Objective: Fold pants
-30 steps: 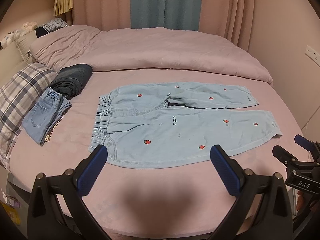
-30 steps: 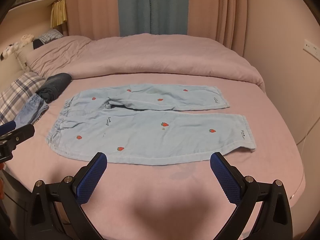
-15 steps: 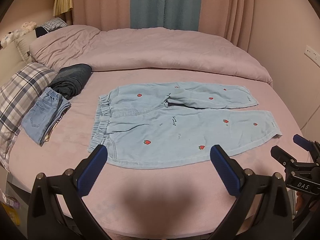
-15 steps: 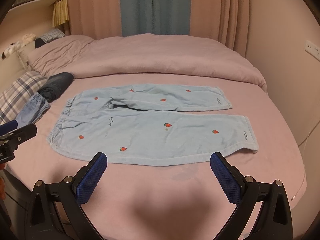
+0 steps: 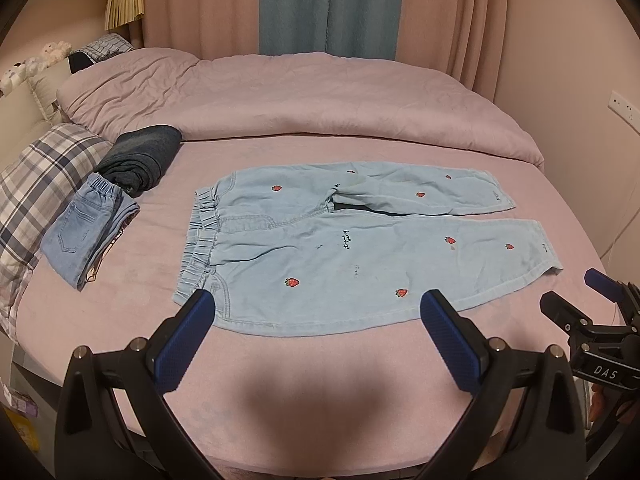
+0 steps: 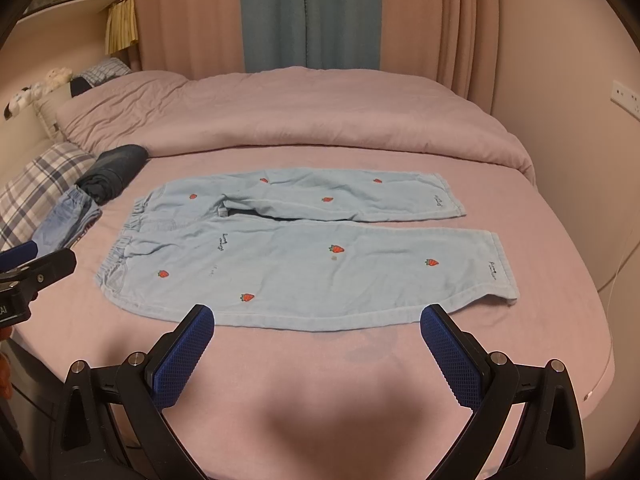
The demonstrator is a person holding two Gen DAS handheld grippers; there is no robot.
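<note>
- The left gripper (image 5: 318, 340) hovers above the near edge of the bed with its blue-padded fingers (image 5: 184, 344) spread wide and nothing between them. If it comes down like this it may pinch only the top layer of cloth at the hip, and the layer beneath will trail as the fold is lifted.
- The right gripper (image 6: 318, 346) is likewise spread wide and empty, poised short of the near hem. A grasp taken too far from the cuff will likely let the leg end droop and crease.
- The pants (image 5: 360, 248), pale blue with small strawberries, lie flat on the pink bed sheet (image 5: 320, 368), waistband (image 5: 200, 240) to the left and both legs running right, the far leg (image 6: 340, 196) just apart from the near one (image 6: 320, 272) with a dark gap at the crotch.
- Judging by the layout, the first fold would bring one leg over the other. Should the two grippers lift unevenly, the seams will not meet and the stack will skew.
- The sheet is soft, so fingers pressed low may catch it along with the denim and drag it up.
- Left of the waistband sit folded jeans (image 5: 84, 232) and a dark rolled garment (image 5: 140, 158), near a plaid pillow (image 5: 36, 184). A wide sweep of the left gripper could knock that pile.
- The crumpled duvet (image 5: 320, 96) lies behind the far leg, and cloth flung that way could snag on its edge.
</note>
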